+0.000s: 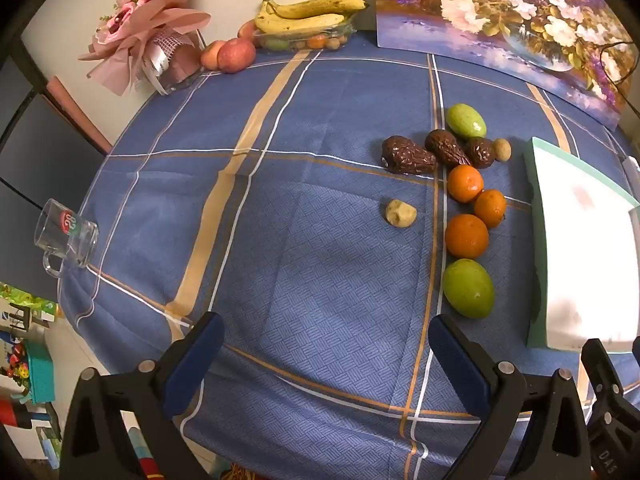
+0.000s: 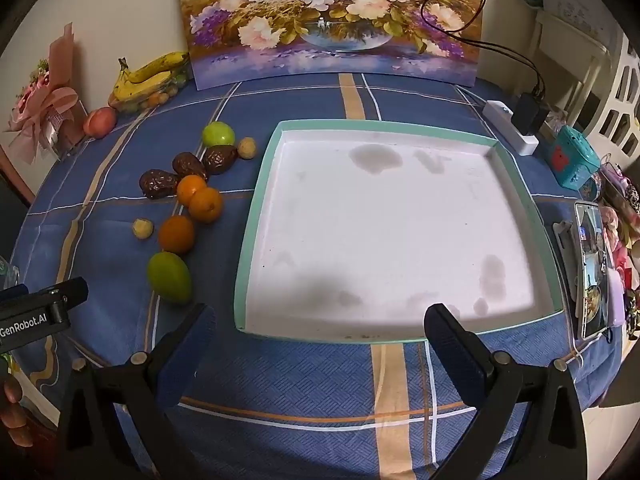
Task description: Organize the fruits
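Note:
A cluster of loose fruit lies on the blue checked tablecloth left of a shallow white tray with a green rim [image 2: 256, 184], which also shows in the left wrist view [image 1: 538, 240]. The cluster holds three oranges [image 1: 466, 236] [image 2: 176, 234], two green fruits [image 1: 468, 288] [image 2: 169, 277], three dark brown wrinkled fruits [image 1: 408, 155] [image 2: 159, 184] and two small tan ones [image 1: 401, 213] [image 2: 143, 228]. The tray holds no fruit. My left gripper [image 1: 326, 344] is open and empty over the cloth, near of the cluster. My right gripper [image 2: 320, 332] is open and empty at the tray's near edge.
A glass dish of bananas and small fruit [image 1: 308, 24] and apples [image 1: 236, 55] stand at the back left beside a pink bouquet [image 1: 148, 40]. A glass mug [image 1: 66, 236] sits at the left table edge. A flower painting [image 2: 332, 20] leans behind. A phone [image 2: 592, 272] and power strip [image 2: 508, 126] lie right.

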### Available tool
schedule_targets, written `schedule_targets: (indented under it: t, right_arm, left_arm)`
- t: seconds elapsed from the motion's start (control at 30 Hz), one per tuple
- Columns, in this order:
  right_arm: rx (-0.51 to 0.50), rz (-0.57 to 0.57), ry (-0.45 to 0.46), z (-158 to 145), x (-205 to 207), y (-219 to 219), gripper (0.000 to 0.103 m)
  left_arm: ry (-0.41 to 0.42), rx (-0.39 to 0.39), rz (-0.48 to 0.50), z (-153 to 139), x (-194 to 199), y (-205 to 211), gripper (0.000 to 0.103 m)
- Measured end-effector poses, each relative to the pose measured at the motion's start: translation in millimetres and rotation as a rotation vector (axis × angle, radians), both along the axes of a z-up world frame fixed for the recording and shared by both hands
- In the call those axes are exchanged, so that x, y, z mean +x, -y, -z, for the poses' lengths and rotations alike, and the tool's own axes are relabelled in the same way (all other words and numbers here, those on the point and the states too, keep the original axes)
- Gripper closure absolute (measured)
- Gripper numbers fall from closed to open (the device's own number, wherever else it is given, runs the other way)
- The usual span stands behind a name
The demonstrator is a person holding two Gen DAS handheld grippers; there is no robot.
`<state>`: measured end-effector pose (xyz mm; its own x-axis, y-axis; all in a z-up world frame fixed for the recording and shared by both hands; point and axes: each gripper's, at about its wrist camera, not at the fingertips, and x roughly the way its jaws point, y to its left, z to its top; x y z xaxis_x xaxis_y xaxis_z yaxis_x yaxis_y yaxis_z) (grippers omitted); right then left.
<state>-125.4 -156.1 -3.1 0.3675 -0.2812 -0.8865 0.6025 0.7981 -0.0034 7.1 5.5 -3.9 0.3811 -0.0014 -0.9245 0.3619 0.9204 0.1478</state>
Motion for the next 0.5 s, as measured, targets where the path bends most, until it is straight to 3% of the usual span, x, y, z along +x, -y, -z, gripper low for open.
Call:
schedule_targets:
  t: [0.5]
  right_arm:
    - [-0.002,0.002,0.001,2.6,1.1,-1.4,0.000]
  left_arm:
    - [-0.001,-0.001,0.000,-0.1,0.1,-0.7,0.000]
